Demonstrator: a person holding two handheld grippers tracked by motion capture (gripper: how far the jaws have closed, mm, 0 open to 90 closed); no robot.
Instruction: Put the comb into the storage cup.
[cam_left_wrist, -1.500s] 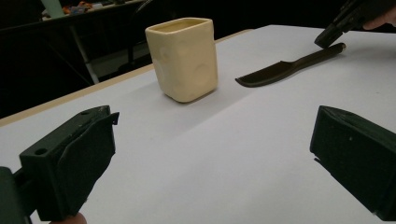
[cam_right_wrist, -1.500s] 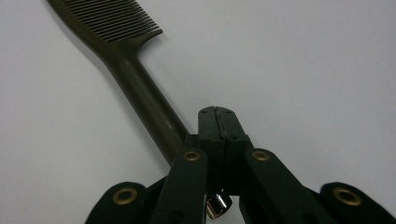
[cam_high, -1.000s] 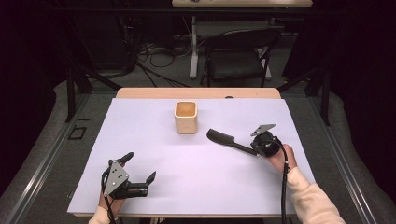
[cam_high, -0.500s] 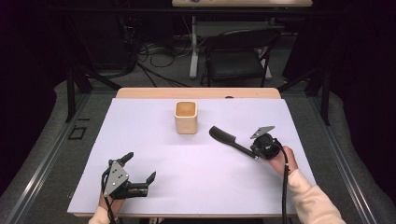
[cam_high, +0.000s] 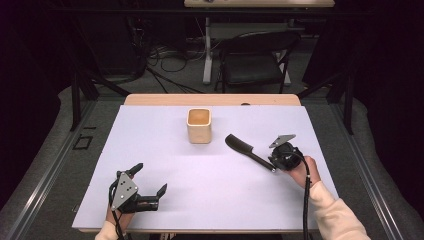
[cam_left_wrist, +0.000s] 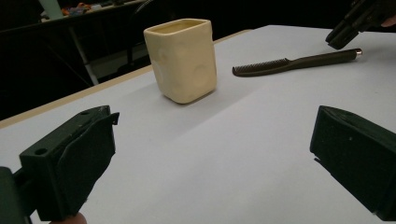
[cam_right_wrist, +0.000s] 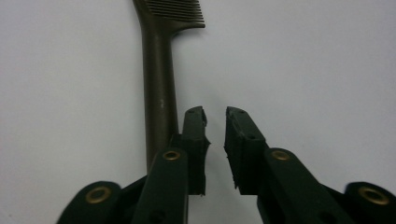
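Note:
A dark comb (cam_high: 245, 148) (cam_left_wrist: 289, 63) lies flat on the white table sheet (cam_high: 210, 200), right of a cream square cup (cam_high: 199, 126) (cam_left_wrist: 182, 60). My right gripper (cam_high: 274, 162) (cam_right_wrist: 215, 116) sits at the comb's handle end. Its jaws have just been opening and stand a narrow gap apart with nothing between them. In the right gripper view the comb handle (cam_right_wrist: 159, 84) runs alongside the outside of the left jaw. My left gripper (cam_high: 149, 178) (cam_left_wrist: 210, 158) rests near the front left, jaws wide open, pointing toward the cup.
The sheet covers a wooden table whose far edge (cam_high: 210, 99) shows behind the cup. A black chair (cam_high: 255, 60) and cables stand on the floor beyond. A cable trails from each gripper toward the front edge.
The comb's toothed end has shifted very slightly away from me. Both hands have stayed where they were.

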